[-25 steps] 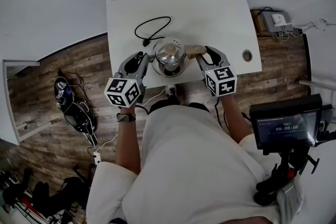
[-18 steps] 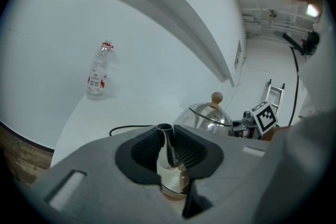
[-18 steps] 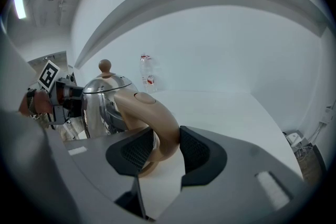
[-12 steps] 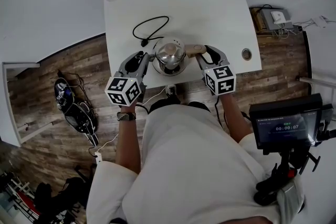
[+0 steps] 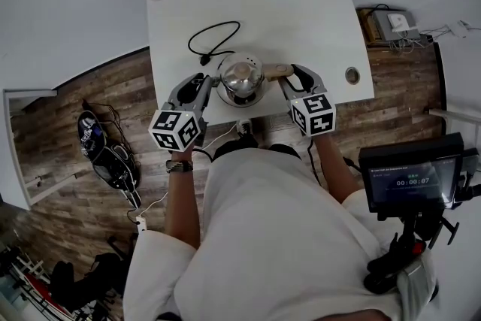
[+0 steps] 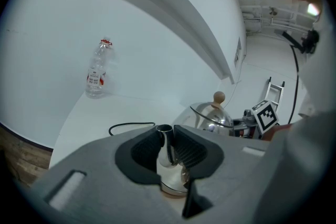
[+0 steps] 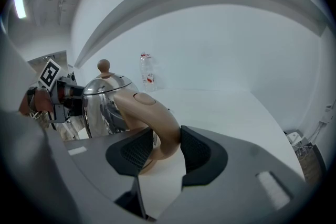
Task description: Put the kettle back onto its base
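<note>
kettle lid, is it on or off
On: the lid sits flush on the kettle, its wooden knob standing upright on top.

Shiny steel kettle (image 5: 241,77) w/ tan handle (image 5: 275,71), upright nr table (image 5: 301,11) front edge.

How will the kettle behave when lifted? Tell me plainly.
Probably rigid: the kettle is polished metal. Its shiny spout, clamped by the left gripper, may slip. Held by the side handle in the right gripper, it could tilt.

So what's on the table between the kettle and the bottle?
Just a looped black cord, lying close to the kettle; the head view and left gripper view both show it.
</note>
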